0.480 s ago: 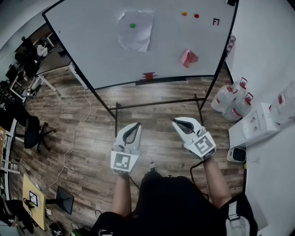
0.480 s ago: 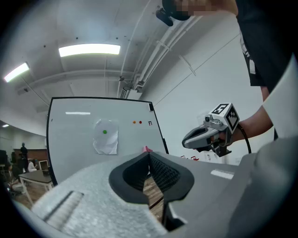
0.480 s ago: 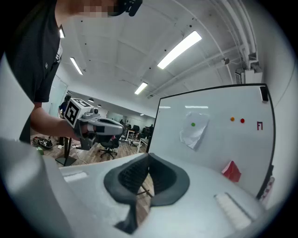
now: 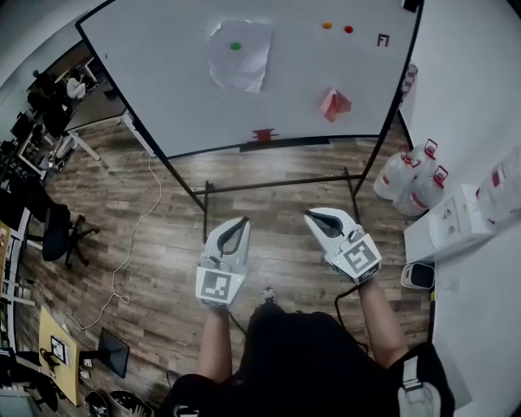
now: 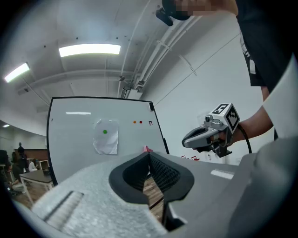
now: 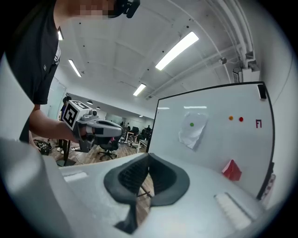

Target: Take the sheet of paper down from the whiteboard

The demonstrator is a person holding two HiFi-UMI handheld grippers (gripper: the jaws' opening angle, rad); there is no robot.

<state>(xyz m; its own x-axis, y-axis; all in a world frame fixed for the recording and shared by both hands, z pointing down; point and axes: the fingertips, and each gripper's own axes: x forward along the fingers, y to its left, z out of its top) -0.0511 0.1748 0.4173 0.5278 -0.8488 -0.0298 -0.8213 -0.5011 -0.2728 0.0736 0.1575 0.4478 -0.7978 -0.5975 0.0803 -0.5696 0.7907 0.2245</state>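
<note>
White paper [image 4: 238, 55] – green magnet [image 4: 235, 46]; white whiteboard [image 4: 163, 89] – orange magnet [image 4: 326, 25], red magnet [image 4: 348, 29]

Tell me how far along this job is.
Done: nothing; the sheet of paper hangs on the whiteboard under a green magnet. In hand: nothing; left gripper and right gripper are shut, empty, short of the board. Left: reach, free the sheet, take it down.
</note>
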